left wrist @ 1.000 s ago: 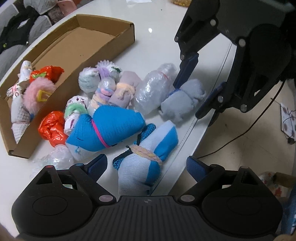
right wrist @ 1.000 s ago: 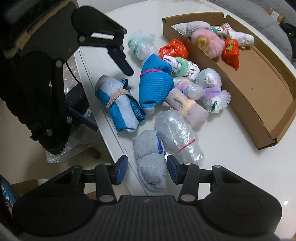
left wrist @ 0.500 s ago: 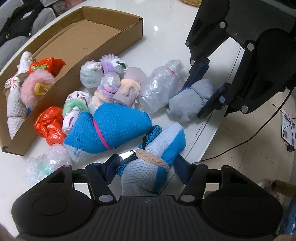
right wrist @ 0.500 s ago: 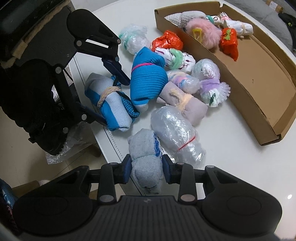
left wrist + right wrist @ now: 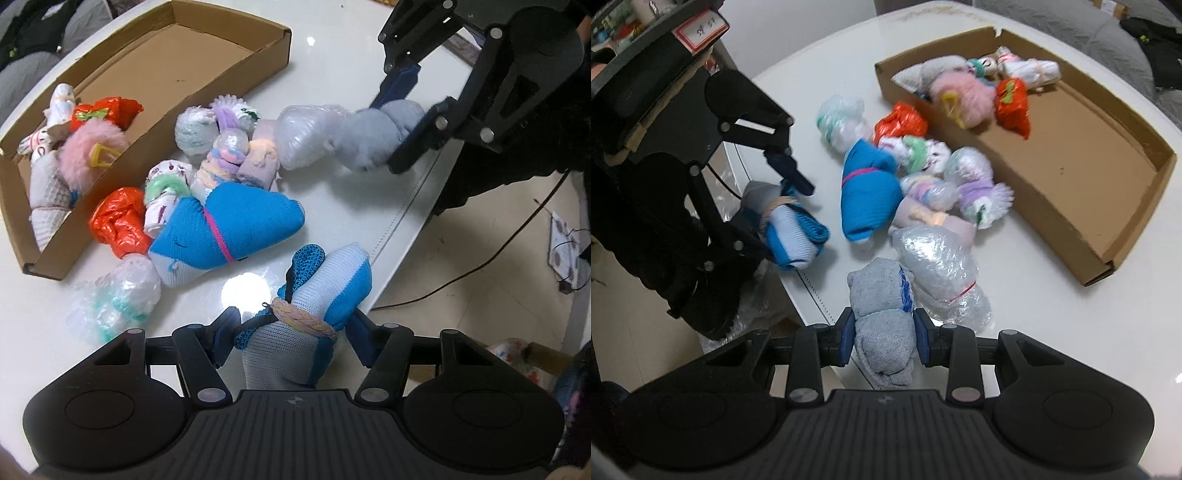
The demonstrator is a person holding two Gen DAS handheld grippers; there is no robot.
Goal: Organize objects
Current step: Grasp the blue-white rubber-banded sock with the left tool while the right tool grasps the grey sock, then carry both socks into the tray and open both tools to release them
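Note:
My left gripper (image 5: 291, 332) is shut on a white-and-blue sock roll (image 5: 314, 314) tied with a braided band, lifted off the white table (image 5: 351, 206); the roll also shows in the right wrist view (image 5: 792, 236). My right gripper (image 5: 883, 334) is shut on a grey sock roll (image 5: 882, 321), also raised; the left wrist view shows that roll (image 5: 373, 136) too. A pile of bundles lies between us: a blue sock roll (image 5: 229, 229), an orange bag (image 5: 118, 221), a clear plastic bundle (image 5: 306, 133). A cardboard tray (image 5: 266, 48) holds several items at its far end.
The table edge (image 5: 406, 229) runs just right of my left gripper, with floor and a black cable (image 5: 480, 269) below. A clear bundle with green inside (image 5: 114, 299) lies near my left fingers. The tray's near half (image 5: 1089, 166) is bare cardboard.
Both grippers closed on their sock rolls and lifted them off the table. The grey roll has moved away from the clear plastic bundle.

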